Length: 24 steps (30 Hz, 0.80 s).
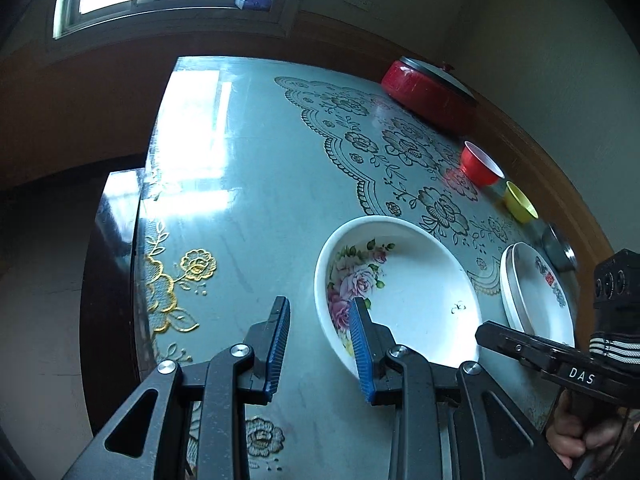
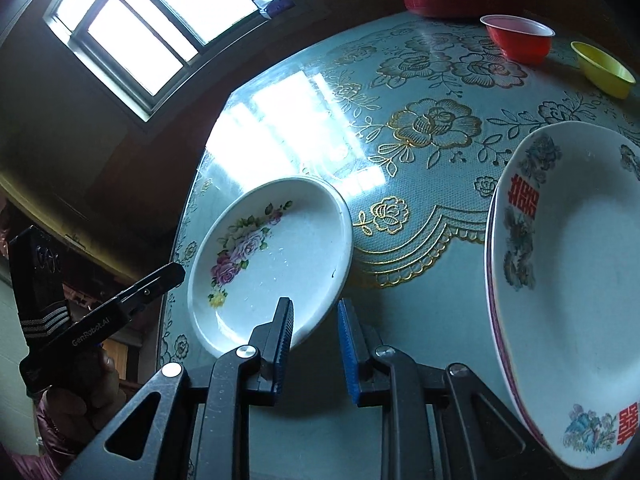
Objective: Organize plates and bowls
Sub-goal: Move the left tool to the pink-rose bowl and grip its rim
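A white deep plate with pink roses (image 1: 404, 288) lies on the table; it also shows in the right wrist view (image 2: 272, 260). My left gripper (image 1: 320, 344) is open and empty, its right finger over the plate's near left rim. My right gripper (image 2: 314, 344) is open and empty, its left finger over the rose plate's near right rim. A stack of two white plates with red characters (image 2: 576, 280) lies to the right; it also shows in the left wrist view (image 1: 536, 288). A red bowl (image 1: 480, 164) and a yellow bowl (image 1: 520, 202) stand farther back.
A red lidded pot (image 1: 428, 88) stands at the table's far edge by the wall. A grey metal dish (image 1: 560, 246) lies behind the plate stack. The table (image 1: 248, 208) has a glossy flowered cover, with its left edge dropping to a dark floor. A window is beyond.
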Motion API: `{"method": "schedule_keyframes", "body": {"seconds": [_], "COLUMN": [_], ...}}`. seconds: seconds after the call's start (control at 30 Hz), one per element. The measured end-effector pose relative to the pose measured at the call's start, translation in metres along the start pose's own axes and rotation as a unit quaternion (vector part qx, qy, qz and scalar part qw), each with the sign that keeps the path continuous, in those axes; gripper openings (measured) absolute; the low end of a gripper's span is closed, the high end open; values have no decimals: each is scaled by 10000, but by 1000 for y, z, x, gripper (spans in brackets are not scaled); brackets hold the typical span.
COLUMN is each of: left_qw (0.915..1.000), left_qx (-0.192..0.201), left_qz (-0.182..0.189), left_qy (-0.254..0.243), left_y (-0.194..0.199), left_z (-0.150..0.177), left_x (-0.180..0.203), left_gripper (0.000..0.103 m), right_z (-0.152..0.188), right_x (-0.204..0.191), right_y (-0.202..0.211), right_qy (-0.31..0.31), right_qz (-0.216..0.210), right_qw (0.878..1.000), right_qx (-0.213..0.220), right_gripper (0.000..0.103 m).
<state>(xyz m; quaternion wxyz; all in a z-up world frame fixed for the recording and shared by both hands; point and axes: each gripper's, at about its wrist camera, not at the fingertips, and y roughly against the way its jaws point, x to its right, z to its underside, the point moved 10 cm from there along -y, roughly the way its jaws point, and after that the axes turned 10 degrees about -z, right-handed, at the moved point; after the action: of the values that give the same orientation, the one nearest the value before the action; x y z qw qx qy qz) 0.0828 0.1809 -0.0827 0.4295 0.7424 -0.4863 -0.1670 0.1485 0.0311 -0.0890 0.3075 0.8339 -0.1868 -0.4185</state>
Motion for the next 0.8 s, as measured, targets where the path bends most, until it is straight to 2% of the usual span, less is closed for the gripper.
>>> {"method": "schedule_keyframes", "body": {"seconds": [0.1,0.13,0.2,0.23,0.3,0.37,0.47,0.8], "left_qw": [9997,9995,9989,9985,9979,9980,9978,9966], "left_qx": [-130,-164,-244,-294,-365,-290,-321,-417], "left_qz": [139,174,254,314,388,311,432,617], "left_qy": [-139,-200,-298,-327,-367,-460,-389,-363], "left_y": [-15,-20,-30,-35,-43,-44,-41,-16], "left_z": [-5,-6,-7,-8,-8,-9,-5,29], "left_x": [4,6,9,12,16,18,18,26], "left_gripper": [31,31,30,28,14,14,12,12], "right_z": [-3,-4,-4,-5,-6,-6,-6,19], "right_x": [4,5,8,8,9,9,9,10], "right_y": [-9,-12,-16,-18,-21,-21,-19,0], "right_qy": [-32,-45,-54,-43,53,149,243,181], "right_qz": [118,148,198,228,340,451,548,405], "right_qw": [9999,9999,9998,9997,9994,9988,9982,9989], "right_qx": [-36,-49,-78,-76,-73,-76,-95,-133], "right_gripper": [22,18,16,16,16,17,16,14]}}
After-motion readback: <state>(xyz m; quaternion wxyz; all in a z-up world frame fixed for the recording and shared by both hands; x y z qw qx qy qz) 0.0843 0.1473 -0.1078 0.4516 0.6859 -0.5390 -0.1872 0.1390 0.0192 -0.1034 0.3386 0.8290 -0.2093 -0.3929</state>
